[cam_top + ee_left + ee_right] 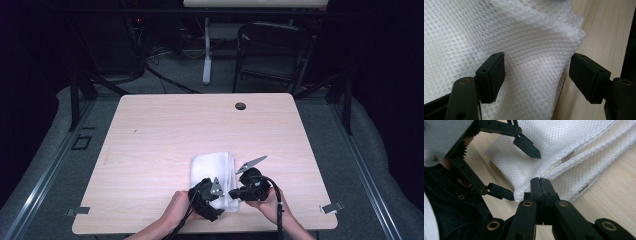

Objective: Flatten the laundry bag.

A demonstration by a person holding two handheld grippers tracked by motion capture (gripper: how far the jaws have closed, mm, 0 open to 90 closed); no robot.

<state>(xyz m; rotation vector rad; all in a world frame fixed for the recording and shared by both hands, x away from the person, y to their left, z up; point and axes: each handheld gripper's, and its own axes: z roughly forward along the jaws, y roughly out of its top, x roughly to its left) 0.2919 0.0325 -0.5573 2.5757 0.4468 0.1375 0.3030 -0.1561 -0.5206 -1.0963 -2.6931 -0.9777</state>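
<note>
Folded white mesh cloth (212,172) at lower centre of pale bench (150,145), honeycomb weave, layered edges, left tongs (536,75) spread wide over it, right tongs (541,185) pinched onto its corner

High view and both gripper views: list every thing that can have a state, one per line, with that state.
White mesh cloth: folded in layers, lying flat on the table, one near corner pinched.
Left gripper: open, jaws straddling a folded edge of the cloth.
Right gripper: shut on the cloth's corner.
Folding chair: unfolded, standing beyond the table.
</note>
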